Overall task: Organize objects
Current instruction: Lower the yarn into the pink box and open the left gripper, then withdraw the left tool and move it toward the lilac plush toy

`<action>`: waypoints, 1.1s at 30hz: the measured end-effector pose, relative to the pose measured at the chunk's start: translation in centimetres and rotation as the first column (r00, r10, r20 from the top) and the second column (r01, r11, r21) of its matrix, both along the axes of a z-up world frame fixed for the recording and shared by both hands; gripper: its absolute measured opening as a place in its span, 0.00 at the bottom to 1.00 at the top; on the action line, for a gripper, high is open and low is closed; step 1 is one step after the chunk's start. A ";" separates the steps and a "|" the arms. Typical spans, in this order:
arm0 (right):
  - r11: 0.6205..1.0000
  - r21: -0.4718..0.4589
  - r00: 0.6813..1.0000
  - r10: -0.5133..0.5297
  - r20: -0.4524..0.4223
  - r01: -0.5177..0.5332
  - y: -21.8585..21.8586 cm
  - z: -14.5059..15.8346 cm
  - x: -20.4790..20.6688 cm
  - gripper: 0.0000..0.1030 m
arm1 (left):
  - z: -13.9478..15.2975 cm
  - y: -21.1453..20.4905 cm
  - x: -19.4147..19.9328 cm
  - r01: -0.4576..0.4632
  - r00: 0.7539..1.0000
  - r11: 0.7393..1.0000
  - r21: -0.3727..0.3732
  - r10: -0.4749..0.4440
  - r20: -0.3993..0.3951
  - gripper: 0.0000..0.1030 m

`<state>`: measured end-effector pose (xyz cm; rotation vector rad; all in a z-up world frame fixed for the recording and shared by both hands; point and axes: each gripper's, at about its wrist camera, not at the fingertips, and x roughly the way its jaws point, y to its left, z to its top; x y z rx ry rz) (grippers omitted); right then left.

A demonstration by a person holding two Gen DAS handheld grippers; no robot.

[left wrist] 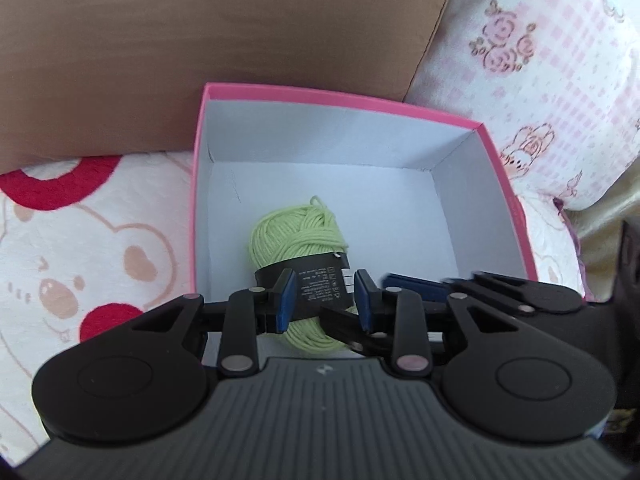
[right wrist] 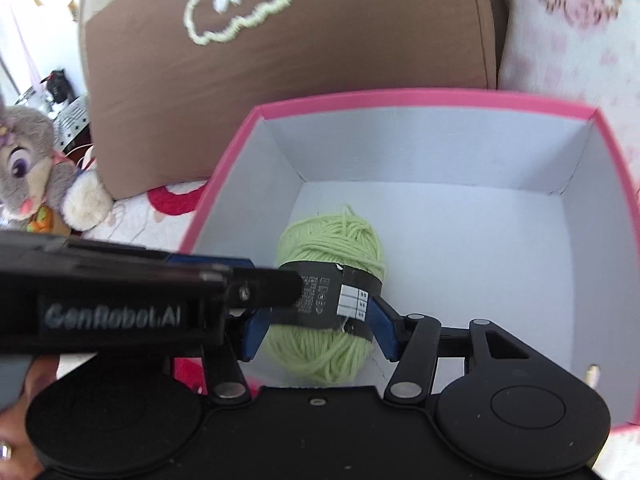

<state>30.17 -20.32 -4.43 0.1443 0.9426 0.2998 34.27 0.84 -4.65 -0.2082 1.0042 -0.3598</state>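
A brown cushion (left wrist: 224, 52) with a pale green stitched outline stands at the back, leaning upright behind the box. To its right is a pink-checked pillow (left wrist: 532, 64) printed with roses and rabbits. Underneath everything lies a white blanket (left wrist: 80, 248) with red and tan cartoon faces.

The box (left wrist: 344, 96) sits on the blanket, just in front of the cushion. It is open-topped, pink outside and white inside.

A grey plush rabbit (right wrist: 28, 168) with purple eyes sits at the left edge of the right wrist view, beside the cushion.

The yarn (left wrist: 298, 232), a light green ball with a black paper band, is inside the box, in its near left part, down at or near the white floor.

The left tongs (left wrist: 325, 300) are partly open, their blue pads on either side of the yarn's band; whether the pads press it I cannot tell. In the right wrist view the left tongs come in from the left as a black body marked "GenRobot.AI", its tip at the band.

The right tongs (right wrist: 318, 330) are closed on the yarn, one blue pad against each side of it just below the band.
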 end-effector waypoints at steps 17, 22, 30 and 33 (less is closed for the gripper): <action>0.989 -0.136 0.994 -0.045 0.097 0.058 -1.7 7.8 -6.9 0.59 | 6.9 -0.7 -5.4 0.037 0.998 0.985 0.167 -0.046 0.050 0.32; 0.987 -0.154 0.996 -0.025 0.085 0.038 -1.5 9.7 -9.0 0.59 | 8.5 -0.7 -7.8 0.061 0.995 0.970 0.233 -0.078 0.066 0.38; 0.989 -0.150 0.995 0.005 0.100 0.011 -1.2 13.0 -12.9 0.69 | 11.5 0.7 -12.0 0.120 0.988 0.970 0.213 -0.137 0.071 0.53; 0.989 -0.151 0.993 0.012 0.114 0.005 -1.1 14.0 -14.4 0.76 | 12.5 1.3 -13.7 0.150 0.981 0.969 0.198 -0.171 0.092 0.58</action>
